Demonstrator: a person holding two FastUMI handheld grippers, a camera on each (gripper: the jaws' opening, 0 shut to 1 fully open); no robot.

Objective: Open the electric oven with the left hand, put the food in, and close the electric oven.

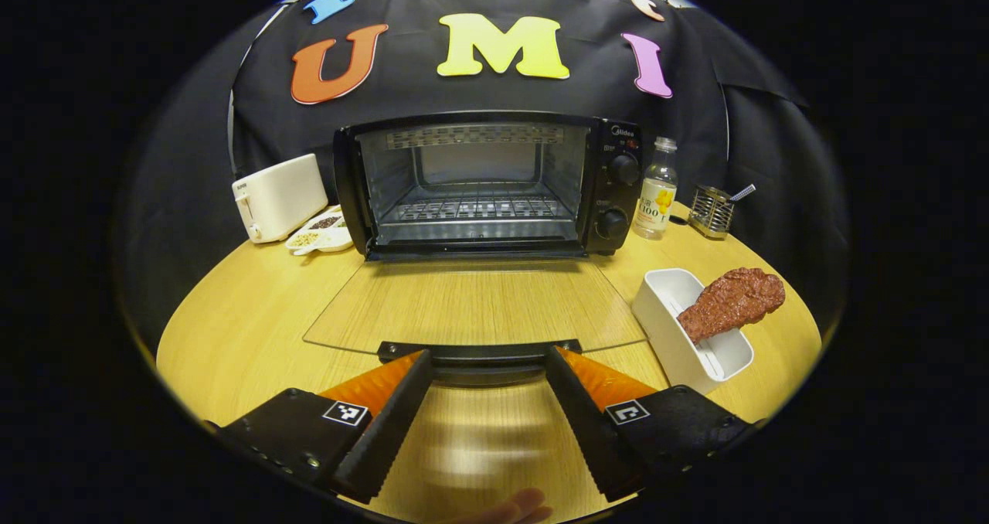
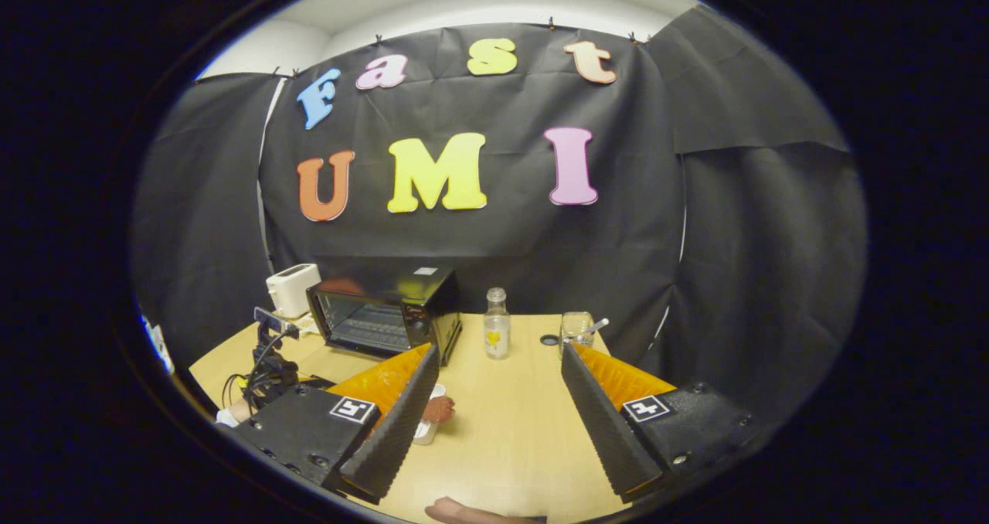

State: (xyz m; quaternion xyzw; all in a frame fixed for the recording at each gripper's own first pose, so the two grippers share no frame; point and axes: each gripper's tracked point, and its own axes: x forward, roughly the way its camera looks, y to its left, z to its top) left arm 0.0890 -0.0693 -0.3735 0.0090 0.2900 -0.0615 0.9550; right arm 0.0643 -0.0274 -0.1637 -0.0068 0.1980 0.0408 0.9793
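**Oven door down, food not yet inside**

The first step looks done: the electric oven point(image 1: 483, 188) stands at the far side of the table point(image 1: 255, 331) with its glass door point(image 1: 471, 304) dropped flat toward the near side, and the wire rack point(image 1: 475, 209) inside is bare. The left tongs point(image 1: 487, 369) sit just behind the door handle point(image 1: 479, 352) with their jaws spread wide, one finger to each side of it and gripping nothing; whether the fingertips touch the handle is hard to say from this angle.

The food point(image 1: 732, 301), a brown piece like a fried cutlet, lies across the rim of a white tray point(image 1: 674, 324) on the table to the right of the open door, well short of the oven. Loading it and shutting the door are both left to do.

The right tongs point(image 2: 500, 377) hang above the near part of the table, jaws wide apart and empty. In the right gripper view the food point(image 2: 438, 409) and its tray point(image 2: 423, 430) are half hidden behind one finger, and the oven point(image 2: 386, 315) is small and far off to the left, so its door is hard to make out there. A fingertip point(image 1: 518, 505) of the holding hand is cut off at the near edge of the left gripper view
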